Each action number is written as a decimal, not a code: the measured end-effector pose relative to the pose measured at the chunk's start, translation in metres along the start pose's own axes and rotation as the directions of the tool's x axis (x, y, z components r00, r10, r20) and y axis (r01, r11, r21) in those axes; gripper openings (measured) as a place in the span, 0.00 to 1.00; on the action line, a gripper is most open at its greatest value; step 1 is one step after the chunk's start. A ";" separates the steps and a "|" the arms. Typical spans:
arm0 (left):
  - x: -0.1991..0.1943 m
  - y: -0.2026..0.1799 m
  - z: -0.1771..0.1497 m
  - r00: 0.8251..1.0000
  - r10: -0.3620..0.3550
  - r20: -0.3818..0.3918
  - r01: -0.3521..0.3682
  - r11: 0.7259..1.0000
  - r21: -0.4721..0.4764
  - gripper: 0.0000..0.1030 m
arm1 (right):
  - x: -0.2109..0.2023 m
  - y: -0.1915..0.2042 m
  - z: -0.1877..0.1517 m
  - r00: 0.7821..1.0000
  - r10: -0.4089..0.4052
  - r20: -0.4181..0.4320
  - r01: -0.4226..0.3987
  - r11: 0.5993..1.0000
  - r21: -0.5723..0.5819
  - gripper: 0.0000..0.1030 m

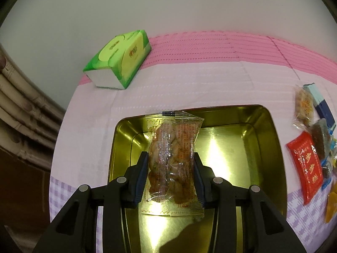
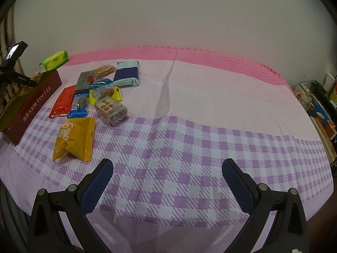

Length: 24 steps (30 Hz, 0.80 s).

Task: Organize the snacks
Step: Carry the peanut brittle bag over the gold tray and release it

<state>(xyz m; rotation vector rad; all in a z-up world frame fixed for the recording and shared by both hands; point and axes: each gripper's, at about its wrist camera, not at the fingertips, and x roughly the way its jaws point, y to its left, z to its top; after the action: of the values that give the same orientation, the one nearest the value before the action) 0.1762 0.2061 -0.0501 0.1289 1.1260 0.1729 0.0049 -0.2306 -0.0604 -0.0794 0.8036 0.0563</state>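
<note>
My left gripper (image 1: pixel 171 158) is shut on a clear snack packet (image 1: pixel 173 147) with brownish pieces inside, held upright above the open gold tin (image 1: pixel 271 139). The tin's inside shows nothing in it. In the right wrist view the same tin is a dark red toffee box (image 2: pixel 33 103) at the far left, with the left gripper (image 2: pixel 31 82) over it. Beside it lies a heap of snacks: a red packet (image 2: pixel 63 101), an orange bag (image 2: pixel 74 140), a navy packet (image 2: pixel 127 72) and a clear wrapped biscuit pack (image 2: pixel 110 110). My right gripper (image 2: pixel 167 168) is open over the checked cloth.
A green tissue pack (image 1: pixel 120 59) lies at the back left, next to the wall. More snacks (image 1: pixel 309 147) lie right of the tin. A pink and purple checked cloth (image 2: pixel 189 147) covers the table. Clutter stands past the table's right edge (image 2: pixel 320 109).
</note>
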 end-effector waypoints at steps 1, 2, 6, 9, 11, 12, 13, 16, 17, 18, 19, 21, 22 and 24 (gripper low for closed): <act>0.002 0.001 0.001 1.000 0.002 -0.004 -0.002 1.000 0.002 0.40 | 0.000 0.000 0.000 1.000 0.000 0.000 0.000 1.000 0.000 0.99; 0.004 0.001 0.002 1.000 0.005 -0.005 -0.005 1.000 0.005 0.40 | 0.000 -0.001 0.000 1.000 -0.001 0.000 0.001 1.000 -0.002 0.99; 0.009 0.001 0.003 1.000 0.028 -0.014 -0.028 1.000 0.007 0.40 | 0.000 0.000 -0.002 1.000 -0.002 -0.001 0.002 1.000 -0.003 0.99; 0.016 0.005 0.006 0.999 0.025 -0.030 -0.025 1.000 0.000 0.40 | 0.001 0.002 0.000 1.000 -0.003 -0.001 0.003 1.000 -0.003 0.99; 0.016 0.006 0.005 0.999 0.047 -0.025 -0.047 0.999 -0.002 0.40 | 0.001 0.002 0.000 1.000 -0.003 -0.002 0.003 1.000 -0.003 0.99; 0.015 0.007 0.004 0.998 0.052 -0.019 -0.052 0.999 -0.001 0.40 | 0.001 0.003 0.000 1.000 -0.003 -0.001 0.003 1.000 -0.003 0.99; 0.011 0.007 0.003 0.999 0.051 -0.012 -0.051 0.999 0.000 0.40 | 0.001 0.003 0.001 1.000 -0.002 -0.001 0.002 1.000 -0.002 0.99; -0.003 0.007 0.002 0.998 0.054 0.021 -0.054 0.999 0.000 0.45 | -0.001 0.004 0.001 1.000 0.004 0.009 -0.004 1.000 0.000 0.99; -0.009 0.007 0.002 0.998 0.053 0.029 -0.053 0.999 -0.005 0.47 | -0.003 0.004 0.001 1.000 0.010 0.017 -0.010 1.000 0.001 0.99; -0.021 0.009 0.000 0.998 0.039 0.048 -0.038 0.999 -0.024 0.47 | -0.006 0.005 0.001 0.999 0.020 0.028 -0.020 1.000 0.000 1.00; -0.031 0.009 -0.002 0.997 0.023 0.068 -0.020 0.999 -0.037 0.48 | -0.010 0.007 0.001 0.998 0.044 0.042 -0.044 0.999 -0.005 1.00; -0.054 0.010 -0.009 0.994 0.011 0.110 -0.004 0.998 -0.061 0.49 | -0.018 0.011 0.002 0.993 0.103 0.061 -0.103 0.995 -0.006 1.00; -0.066 0.010 -0.013 0.991 0.008 0.132 0.002 0.997 -0.073 0.51 | -0.024 0.015 0.004 0.985 0.160 0.069 -0.161 0.987 0.004 1.00; -0.093 0.010 -0.025 0.985 -0.005 0.174 0.025 0.994 -0.110 0.61 | -0.028 0.025 0.008 0.968 0.245 0.060 -0.246 0.969 0.012 1.00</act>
<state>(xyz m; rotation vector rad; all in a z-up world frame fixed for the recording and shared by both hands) 0.1134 0.1972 0.0236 0.0350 0.9416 0.2067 -0.0106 -0.2057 -0.0358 0.0405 0.7528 0.2838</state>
